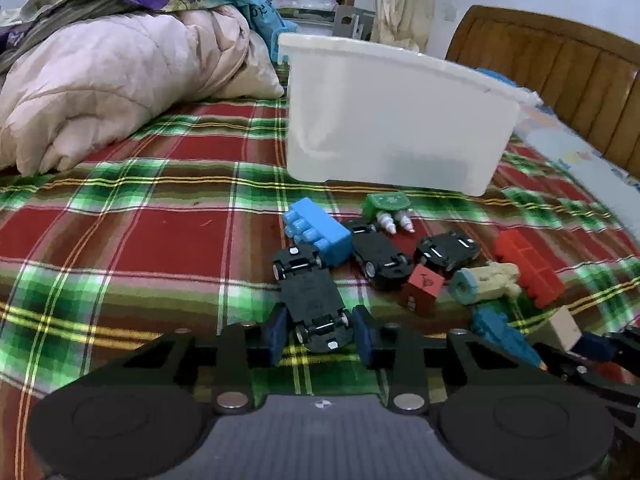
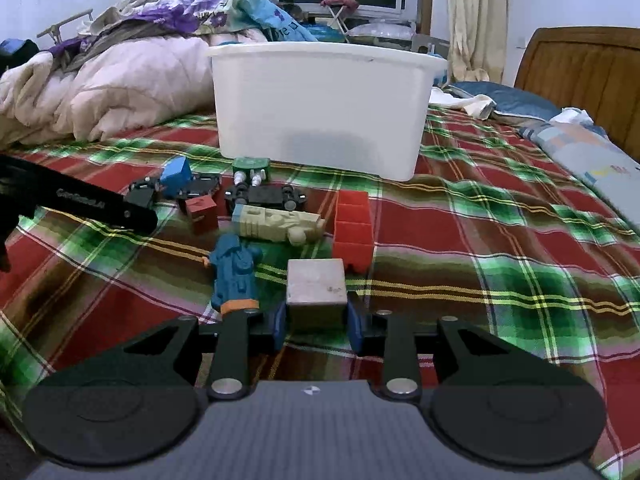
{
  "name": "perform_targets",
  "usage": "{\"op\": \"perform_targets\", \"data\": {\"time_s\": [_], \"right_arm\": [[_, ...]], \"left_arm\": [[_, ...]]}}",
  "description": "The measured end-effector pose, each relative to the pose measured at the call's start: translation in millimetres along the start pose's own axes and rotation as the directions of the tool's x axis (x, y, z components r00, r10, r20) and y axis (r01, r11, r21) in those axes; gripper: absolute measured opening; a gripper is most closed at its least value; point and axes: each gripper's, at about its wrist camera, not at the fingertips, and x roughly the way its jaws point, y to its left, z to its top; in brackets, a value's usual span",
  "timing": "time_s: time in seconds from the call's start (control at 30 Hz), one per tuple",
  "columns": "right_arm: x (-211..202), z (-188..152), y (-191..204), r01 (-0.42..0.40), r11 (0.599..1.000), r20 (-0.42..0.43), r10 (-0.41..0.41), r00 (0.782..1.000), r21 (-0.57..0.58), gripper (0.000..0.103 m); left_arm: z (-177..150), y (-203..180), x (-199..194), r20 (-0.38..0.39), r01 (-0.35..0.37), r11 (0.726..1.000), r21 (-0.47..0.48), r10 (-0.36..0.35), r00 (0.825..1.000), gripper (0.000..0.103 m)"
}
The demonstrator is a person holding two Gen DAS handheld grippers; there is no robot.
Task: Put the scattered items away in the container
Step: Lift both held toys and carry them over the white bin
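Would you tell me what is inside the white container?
The white container shows only its outer walls and rim; both cameras sit below the rim. A dim dark shape shows through the lower wall, unidentifiable, and the rest of the interior is hidden.

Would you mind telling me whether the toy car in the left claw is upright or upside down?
Upside down: the black toy car shows its underside, axles and wheels facing up.

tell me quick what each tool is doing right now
left tool: closed on the black toy car
right tool: closed on the grey block
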Motion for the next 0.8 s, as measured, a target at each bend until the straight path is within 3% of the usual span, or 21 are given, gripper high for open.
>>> {"op": "perform_targets", "data": {"time_s": [0.47,0.67,0.8], "right_arm": [[-44.6,25.3,-0.1,-0.031,1.000,0.129,0.031,0.991,-0.001,0.033],[-40.3,22.4,-0.6,-0.032,0.999,0.121,0.031,0.992,0.001,0.033],[-35.2,11.1,0.5,-0.039,0.999,0.090,0.037,0.995,0.012,0.033]], "left_arm": [[4.1,-19.7,-62.4,0.102,0.070,0.994,0.085,-0.079,0.992,0.033],[-6.0,-22.7,-56.3,0.068,0.068,0.994,0.084,-0.074,0.995,0.034],[-25.0,-23.5,-50.0,0.038,0.028,0.998,0.054,-0.030,0.999,0.048]]}}
